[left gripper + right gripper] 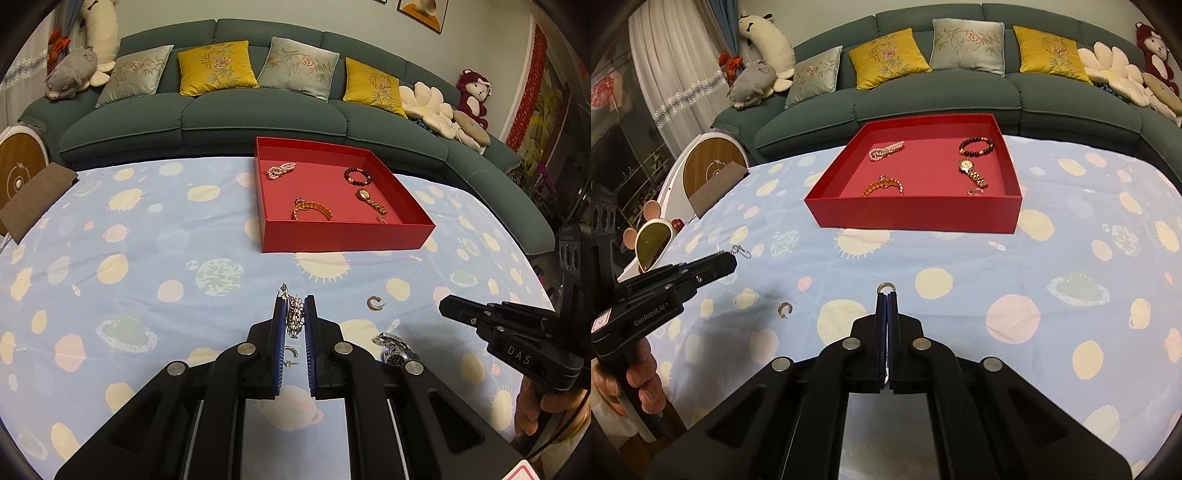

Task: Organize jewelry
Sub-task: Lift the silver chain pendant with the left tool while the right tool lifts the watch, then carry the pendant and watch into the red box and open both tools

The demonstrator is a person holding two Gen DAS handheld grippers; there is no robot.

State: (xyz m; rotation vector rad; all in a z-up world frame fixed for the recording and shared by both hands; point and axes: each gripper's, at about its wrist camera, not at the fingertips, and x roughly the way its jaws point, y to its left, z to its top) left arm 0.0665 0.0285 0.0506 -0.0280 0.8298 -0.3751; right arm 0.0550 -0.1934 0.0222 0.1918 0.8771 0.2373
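A: Count what you have. In your red box (343, 232), going left to right, lie four main pieces: a pearl bracelet (279, 170), an amber bangle (311, 209), a dark bead bracelet (357, 176) and a gold watch (370, 199). One small clear piece (381, 219) sits by the watch strap; I cannot tell what it is.

B: And loose on the bench (147, 258)?

A: From your left wrist camera, three: a small hoop earring (290, 355) under your fingers, a second hoop earring (374, 302) to the right, and a silver watch (397, 350) nearest you.

B: The hands?

A: Your left gripper (294, 314) tilts down toward the cloth, its blue fingers (279, 332) pinching an ornate silver brooch-like piece (293, 317), held clear of the bench. Your right gripper (886, 295) also tilts downward, fingers pressed nearly together on a thin ring-shaped hoop (886, 286) that pokes above the tips. A hand (639, 384) grips the left handle.
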